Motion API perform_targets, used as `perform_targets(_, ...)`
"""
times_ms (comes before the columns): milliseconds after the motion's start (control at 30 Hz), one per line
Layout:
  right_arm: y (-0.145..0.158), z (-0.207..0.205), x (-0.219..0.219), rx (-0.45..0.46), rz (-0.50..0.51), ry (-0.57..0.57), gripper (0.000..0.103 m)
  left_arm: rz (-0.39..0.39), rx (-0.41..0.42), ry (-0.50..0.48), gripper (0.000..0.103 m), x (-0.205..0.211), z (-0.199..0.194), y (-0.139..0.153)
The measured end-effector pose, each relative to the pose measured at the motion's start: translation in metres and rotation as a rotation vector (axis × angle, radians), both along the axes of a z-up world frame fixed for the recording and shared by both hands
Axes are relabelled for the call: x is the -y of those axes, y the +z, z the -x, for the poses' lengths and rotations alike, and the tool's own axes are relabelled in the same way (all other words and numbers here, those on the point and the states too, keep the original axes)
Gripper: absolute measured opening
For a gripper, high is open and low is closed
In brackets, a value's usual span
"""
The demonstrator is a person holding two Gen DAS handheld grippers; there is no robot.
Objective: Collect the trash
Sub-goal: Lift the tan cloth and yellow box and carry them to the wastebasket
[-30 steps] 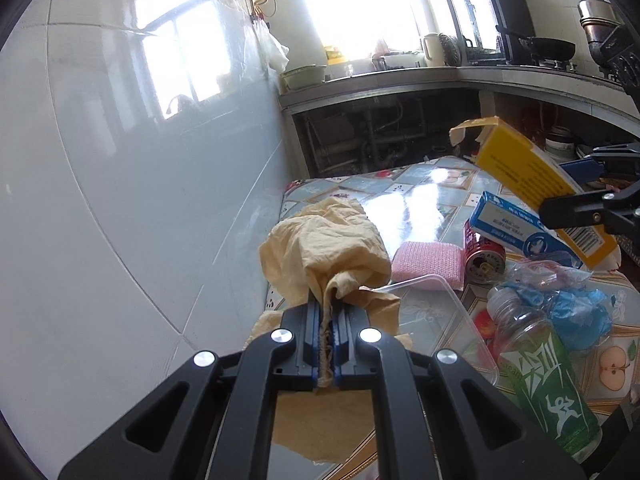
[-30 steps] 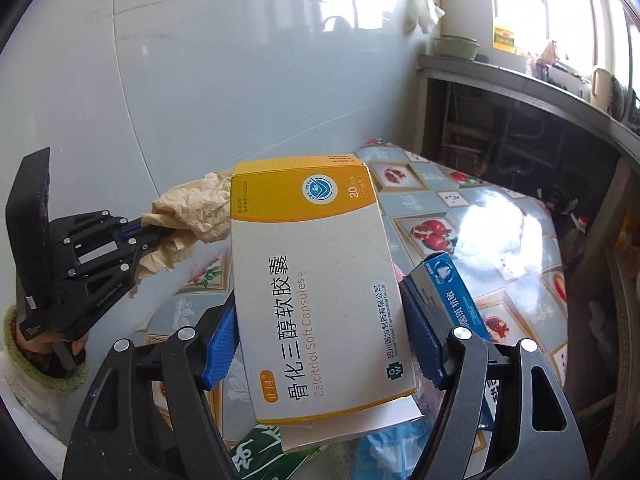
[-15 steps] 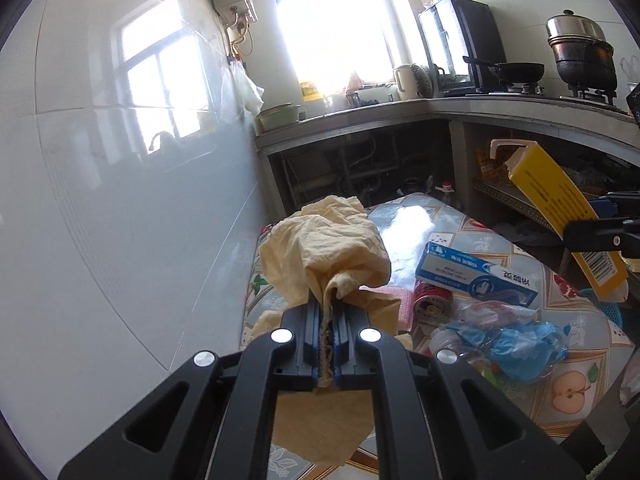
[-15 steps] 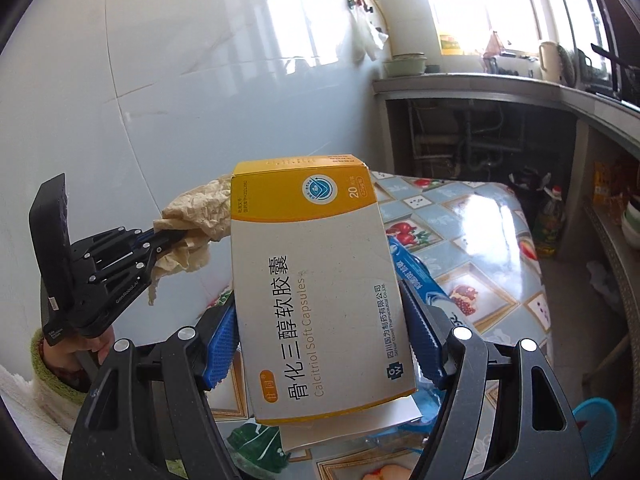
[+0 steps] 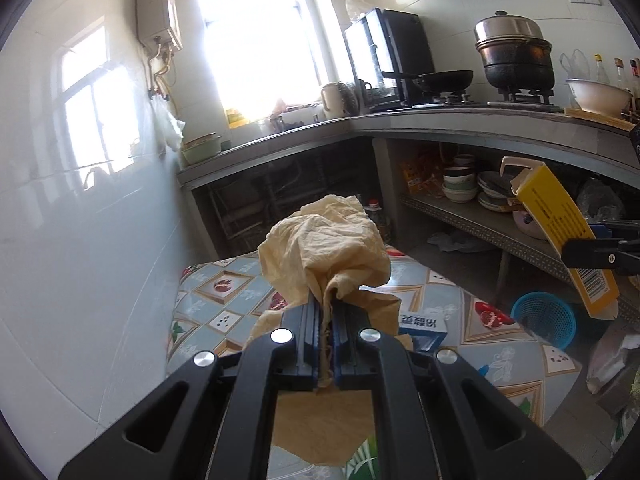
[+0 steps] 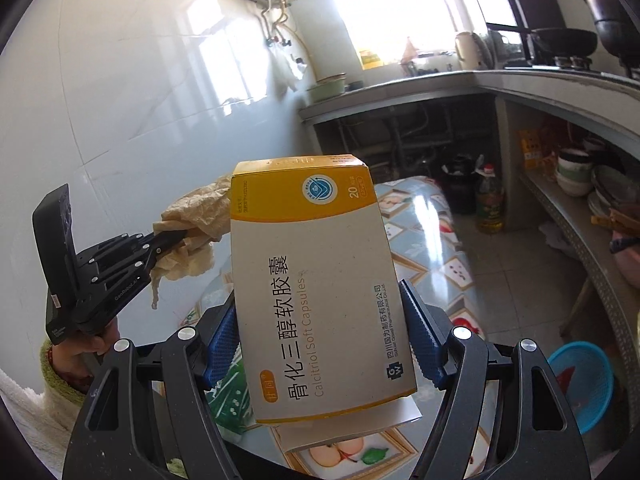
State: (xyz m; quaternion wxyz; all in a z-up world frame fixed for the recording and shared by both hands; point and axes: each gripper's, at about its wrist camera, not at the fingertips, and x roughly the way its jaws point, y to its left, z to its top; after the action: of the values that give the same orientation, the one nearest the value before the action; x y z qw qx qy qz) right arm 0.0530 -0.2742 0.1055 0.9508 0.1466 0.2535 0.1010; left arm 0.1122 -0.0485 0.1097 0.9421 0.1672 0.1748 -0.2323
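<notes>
Two fisheye views of a tiled kitchen, bright window glare washing out the upper centre of both.

Left wrist view: left tongs (image 5: 326, 322) at lower centre, blue pads pinched shut on a crumpled pale-yellow paper wrapper (image 5: 324, 248) that billows up past the tips and hides much of what lies behind. Below, a surface covered in glossy fruit-patterned oilcloth (image 5: 224, 300). Just right of the tongs, a blue and white carton (image 5: 424, 326), only one corner showing, print unreadable. At the right edge, a yellow and white cardboard medicine box (image 5: 560, 232) held tilted in the air, its lower end crossed by a black finger of the right tongs, whose body is cut off by the frame. Lower right, on the floor, a round blue plastic mesh basket (image 5: 544, 320). At the bottom edge, a scrap of green and white label, too cropped to identify.

Right wrist view: right tongs (image 6: 320, 344) at the bottom, pads set wide and clamped on both long sides of the medicine box (image 6: 316, 280), which fills the centre and hides the surface behind. A white flap pokes out under the box. Middle left, the left tongs (image 6: 180, 236) seen side-on, gripping the paper wrapper (image 6: 196, 220), part of it hidden behind the box; a hand in a green and white cuff (image 6: 76, 356) at lower left, partly cropped. Blue basket (image 6: 580, 384) at lower right.
</notes>
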Motion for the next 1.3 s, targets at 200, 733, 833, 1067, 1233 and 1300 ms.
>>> perform_targets(200,-0.013,0.029,0.051,-0.008,-0.047,-0.153,0.069,-0.002,-0.059,-0.164,0.004,0.067,-0.007,0.004)
perform_targets(733,-0.108,0.112,0.184,-0.158,-0.305,-0.623,0.069,-0.034,-0.567,-0.568,0.004,0.302,-0.041,-0.044)
perform_targets(833,-0.132,0.119,0.206,-0.199,-0.35,-0.698,0.069,-0.065,-0.647,-0.582,0.004,0.349,-0.043,-0.065)
perform_targets(1067,-0.2,0.115,0.253,-0.307,-0.493,-0.799,0.069,-0.158,-0.887,-0.544,0.005,0.438,-0.057,-0.143)
perform_targets(1233,-0.253,0.1,0.279,-0.389,-0.582,-0.848,0.069,-0.186,-1.077,-0.489,0.005,0.484,-0.068,-0.202)
perform_targets(1300,-0.273,0.09,0.288,-0.418,-0.612,-0.865,0.069,-0.2,-1.117,-0.469,0.005,0.5,-0.071,-0.221)
